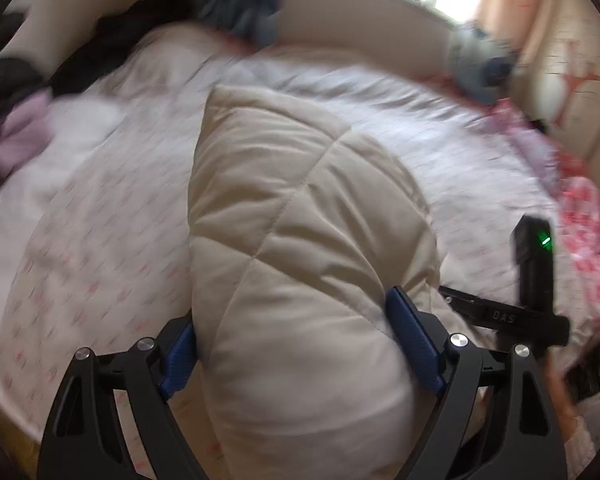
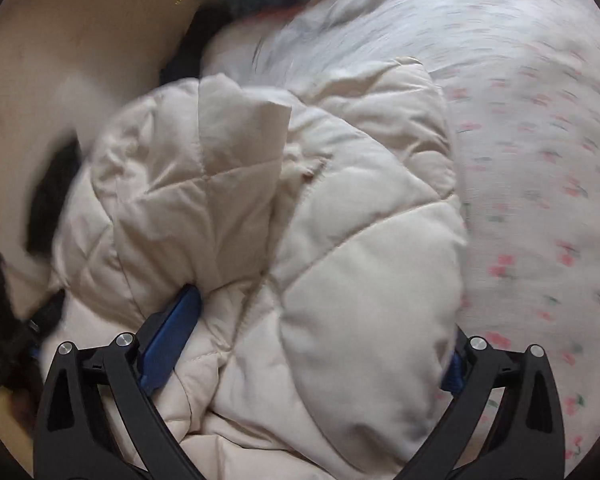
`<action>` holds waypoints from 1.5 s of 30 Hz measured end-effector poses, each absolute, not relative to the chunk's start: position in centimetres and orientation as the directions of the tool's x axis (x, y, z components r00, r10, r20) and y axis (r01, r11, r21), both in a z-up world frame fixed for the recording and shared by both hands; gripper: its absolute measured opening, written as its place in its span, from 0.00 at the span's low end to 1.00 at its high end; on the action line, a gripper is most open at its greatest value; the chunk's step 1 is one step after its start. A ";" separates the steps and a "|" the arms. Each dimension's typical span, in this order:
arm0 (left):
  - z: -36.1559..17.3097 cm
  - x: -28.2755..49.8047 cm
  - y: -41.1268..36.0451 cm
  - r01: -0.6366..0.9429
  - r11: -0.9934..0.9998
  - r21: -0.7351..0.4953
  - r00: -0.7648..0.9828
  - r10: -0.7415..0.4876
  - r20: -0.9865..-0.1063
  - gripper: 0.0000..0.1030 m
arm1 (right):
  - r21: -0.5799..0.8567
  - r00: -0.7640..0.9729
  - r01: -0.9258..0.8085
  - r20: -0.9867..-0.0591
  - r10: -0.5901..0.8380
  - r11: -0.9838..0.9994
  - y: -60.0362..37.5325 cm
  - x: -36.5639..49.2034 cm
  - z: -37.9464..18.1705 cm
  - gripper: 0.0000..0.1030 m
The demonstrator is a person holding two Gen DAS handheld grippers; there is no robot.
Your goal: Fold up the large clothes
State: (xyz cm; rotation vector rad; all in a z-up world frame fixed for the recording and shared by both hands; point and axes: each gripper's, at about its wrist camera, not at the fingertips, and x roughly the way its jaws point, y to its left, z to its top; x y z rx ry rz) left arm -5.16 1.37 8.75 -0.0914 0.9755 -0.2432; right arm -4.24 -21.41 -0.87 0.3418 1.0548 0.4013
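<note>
While both wrist cams are motion-blurred, we can still read the grips. Left hand-held gripper (image 1: 296,344): jaws spread wide, blue pads (image 1: 414,344) pressing both sides of a thick fold of the cream quilted jacket (image 1: 284,216), so it's pinching that bulk. Right hand-held gripper (image 2: 304,344): also spread wide w/ jacket (image 2: 284,220) bunched between the jaws; left pad (image 2: 172,344) sits against the fabric, right pad mostly hidden behind the padding, so we can't tell if it's actually clamping.

Jacket lies on the bed, on a white bedsheet w/ small pink flower print (image 1: 100,248). In left cam the jacket runs as a long puffy roll from the jaws away toward mid-bed. In right cam it's a crumpled heap, w/ a folded flap sticking up near the top.

Right of the left gripper, left cam shows the other gripper's black body w/ a green LED (image 1: 536,264), just beside the jacket edge.

Further out: lilac garment (image 1: 16,136) at the left bed edge, dark clothes (image 1: 112,52) beyond it, blue-grey clothing (image 1: 244,12) at the far edge, red/pink patterned fabric (image 1: 584,224) on the right. Peach curtain (image 1: 540,20) and bright window at the back.
</note>
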 end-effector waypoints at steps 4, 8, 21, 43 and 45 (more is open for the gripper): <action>4.9 -5.8 3.6 0.106 0.967 -0.230 0.513 -0.251 -0.821 0.88 | 0.241 0.456 -0.214 -0.833 0.314 0.947 -21.0 -5.7 -0.2 0.94; 5.6 -6.7 2.7 0.087 0.979 -0.186 0.554 -0.203 -0.808 0.93 | 0.157 0.451 -0.152 -0.868 0.210 0.976 -22.4 -8.9 0.2 0.94; 10.4 -13.9 0.4 0.064 0.997 0.034 0.669 -0.017 -0.743 0.93 | 0.125 0.511 -0.156 -0.839 0.189 0.980 -21.7 -14.9 2.1 0.94; 12.8 -21.5 2.6 0.000 1.000 -0.010 0.663 -0.007 -0.749 0.93 | 0.028 0.624 -0.121 -0.775 0.098 0.992 -13.3 -23.2 10.2 0.94; 12.6 -21.2 3.1 0.003 1.000 -0.028 0.657 -0.023 -0.754 0.93 | 0.032 0.618 -0.131 -0.779 0.107 0.991 -13.1 -22.8 10.2 0.94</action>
